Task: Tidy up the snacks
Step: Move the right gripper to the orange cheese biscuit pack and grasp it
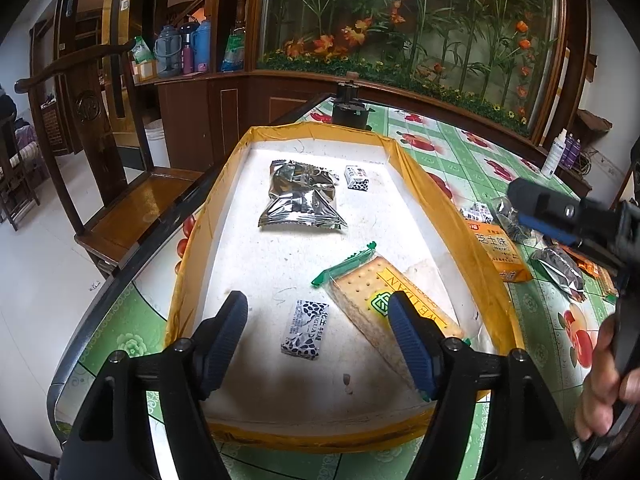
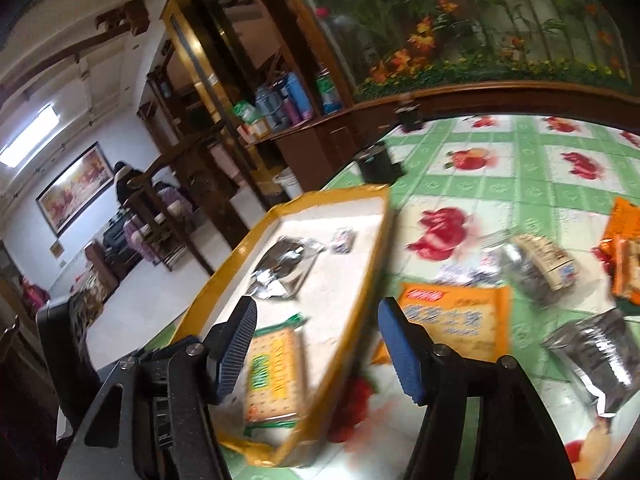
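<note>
The right tool (image 2: 316,344), spread and empty, hangs nearer the flat orange snack packet (image 2: 454,320) lying just outside the yellow-rimmed white tray (image 2: 362,280) on the bench, its long side crosswise.

A shallow white tray with yellow taped walls (image 1: 412,168) holds two crinkled silver foil packets (image 1: 302,200) overlapping near its far end, a small black-and-white wrapped sweet (image 1: 357,178) just beside them, another such sweet (image 1: 305,330) at the near end, and a clear, green-edged cracker pack (image 1: 384,292) lying flat. Outside the tray's right wall lies an orange biscuit pack (image 1: 500,256).
</note>
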The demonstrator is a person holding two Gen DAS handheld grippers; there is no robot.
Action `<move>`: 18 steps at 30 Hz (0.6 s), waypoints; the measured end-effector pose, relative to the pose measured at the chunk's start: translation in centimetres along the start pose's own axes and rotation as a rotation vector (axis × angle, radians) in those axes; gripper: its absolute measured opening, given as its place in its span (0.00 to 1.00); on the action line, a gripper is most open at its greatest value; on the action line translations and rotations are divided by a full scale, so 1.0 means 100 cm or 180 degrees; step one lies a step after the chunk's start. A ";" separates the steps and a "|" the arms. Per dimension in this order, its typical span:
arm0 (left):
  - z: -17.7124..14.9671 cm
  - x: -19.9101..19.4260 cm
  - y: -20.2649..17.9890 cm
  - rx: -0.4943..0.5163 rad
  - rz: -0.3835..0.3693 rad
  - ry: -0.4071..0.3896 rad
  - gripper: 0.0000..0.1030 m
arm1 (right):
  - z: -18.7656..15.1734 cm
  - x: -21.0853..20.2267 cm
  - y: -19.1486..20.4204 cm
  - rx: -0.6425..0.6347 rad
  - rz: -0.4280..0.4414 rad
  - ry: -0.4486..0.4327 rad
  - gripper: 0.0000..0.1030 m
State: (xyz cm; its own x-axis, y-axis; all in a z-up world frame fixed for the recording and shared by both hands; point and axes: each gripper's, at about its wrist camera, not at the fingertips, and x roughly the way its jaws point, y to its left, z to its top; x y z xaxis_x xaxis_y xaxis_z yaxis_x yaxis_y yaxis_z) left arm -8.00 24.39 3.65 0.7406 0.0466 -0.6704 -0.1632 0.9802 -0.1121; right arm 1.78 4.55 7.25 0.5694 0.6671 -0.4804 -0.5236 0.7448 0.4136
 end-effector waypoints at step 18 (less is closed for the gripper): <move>-0.001 -0.013 -0.003 0.0008 -0.0057 -0.0132 0.71 | 0.017 -0.004 -0.085 0.0815 -0.0169 0.0174 0.68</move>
State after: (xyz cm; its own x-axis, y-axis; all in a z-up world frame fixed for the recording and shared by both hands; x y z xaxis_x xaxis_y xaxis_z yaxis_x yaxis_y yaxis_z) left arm -9.01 24.00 4.50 0.7697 0.0370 -0.6373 -0.1481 0.9814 -0.1218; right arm 7.08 -2.00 5.18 0.5531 0.6302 -0.5449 -0.3125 0.7632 0.5655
